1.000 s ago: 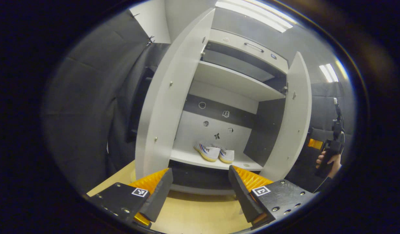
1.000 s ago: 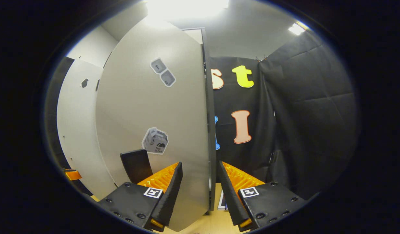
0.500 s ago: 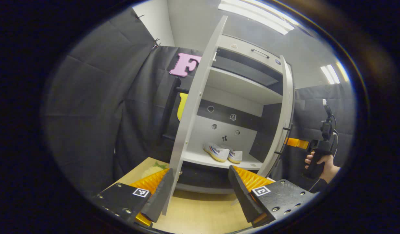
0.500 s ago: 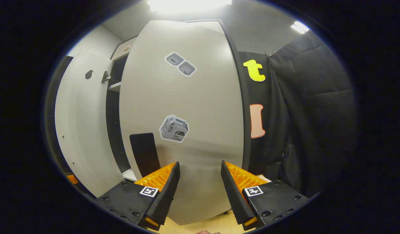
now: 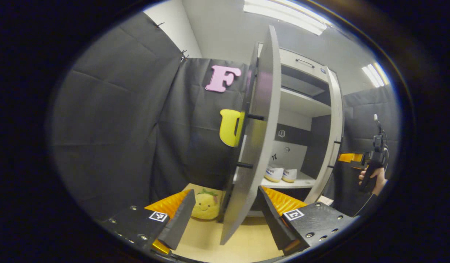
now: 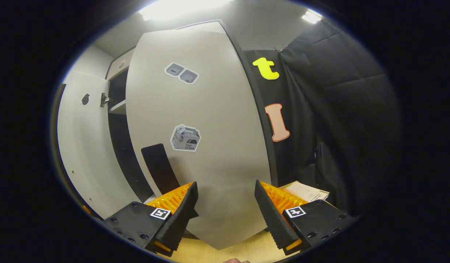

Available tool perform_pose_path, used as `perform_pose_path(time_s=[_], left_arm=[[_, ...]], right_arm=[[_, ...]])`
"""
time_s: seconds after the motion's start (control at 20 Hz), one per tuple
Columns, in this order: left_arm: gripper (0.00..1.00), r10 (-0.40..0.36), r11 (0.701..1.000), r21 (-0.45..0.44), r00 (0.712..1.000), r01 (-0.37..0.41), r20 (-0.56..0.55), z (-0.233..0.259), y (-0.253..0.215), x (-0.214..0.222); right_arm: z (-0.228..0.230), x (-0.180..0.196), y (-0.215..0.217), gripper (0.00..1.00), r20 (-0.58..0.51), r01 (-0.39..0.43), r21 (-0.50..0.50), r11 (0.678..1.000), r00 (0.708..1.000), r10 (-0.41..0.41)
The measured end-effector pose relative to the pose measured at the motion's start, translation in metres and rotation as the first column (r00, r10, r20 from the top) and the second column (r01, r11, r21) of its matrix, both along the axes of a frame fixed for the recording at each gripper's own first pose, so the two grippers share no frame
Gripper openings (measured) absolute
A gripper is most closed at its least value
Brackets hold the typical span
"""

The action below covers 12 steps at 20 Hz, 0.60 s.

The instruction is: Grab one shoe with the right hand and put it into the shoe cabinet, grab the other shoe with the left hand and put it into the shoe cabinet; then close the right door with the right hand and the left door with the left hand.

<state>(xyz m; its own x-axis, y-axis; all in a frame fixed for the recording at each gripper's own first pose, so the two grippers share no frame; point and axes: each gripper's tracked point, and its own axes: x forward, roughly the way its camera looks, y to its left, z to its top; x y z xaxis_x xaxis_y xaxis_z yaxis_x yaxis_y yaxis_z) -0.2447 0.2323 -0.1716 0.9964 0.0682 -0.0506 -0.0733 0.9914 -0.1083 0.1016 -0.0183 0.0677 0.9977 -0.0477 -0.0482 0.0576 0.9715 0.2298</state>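
A: Where are the shoes?

B: In the left gripper view, two white shoes (image 5: 282,174) sit side by side on the low shelf of the shoe cabinet (image 5: 304,106). I see little more than their heels and pale soles; the left door (image 5: 252,146) cuts across in front and hides the cabinet's left part.

A: How does that door stand?

B: Nearly edge-on to the camera, swung partway. Its lower edge falls between the fingers of the left gripper (image 5: 225,215), which are spread wide. Whether either finger touches the door I cannot tell; nothing is clamped.

A: And the right side?

B: In the right gripper view the right door (image 6: 206,138) faces the camera, its outer face showing two stickers and a dark handle patch (image 6: 159,168). The right gripper (image 6: 225,213) is spread wide too, fingers either side of the door's lower part. The door looks close, but contact is not clear. A dark gap shows between this door and the left door's inner face (image 6: 84,153) further left.

A: Anything else?

B: In the left gripper view, a yellow plush toy (image 5: 206,204) sits on the wooden floor (image 5: 210,241) near the left door's foot, half hidden by the left finger. At the far right a hand (image 5: 371,179) holds the other gripper's handle, small and hard to make out. In the right gripper view, a pale box (image 6: 307,190) peeks from behind the right finger.
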Motion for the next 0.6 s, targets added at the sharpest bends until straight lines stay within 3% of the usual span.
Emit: perform_pose_path(time_s=[0.25,0.6], left_arm=[[0.98,0.037,0.998,0.046,0.999,-0.037,0.018,0.01,0.04,0.016],[0.95,-0.026,0.994,0.106,1.0,0.023,0.019,0.035,0.05,0.074]], right_arm=[[-0.005,-0.019,0.003,0.98,0.005,0.04,-0.014,0.999,0.999,-0.04],[-0.021,-0.047,-0.009,0.98,-0.026,0.129,-0.077,0.989,0.991,-0.131]])
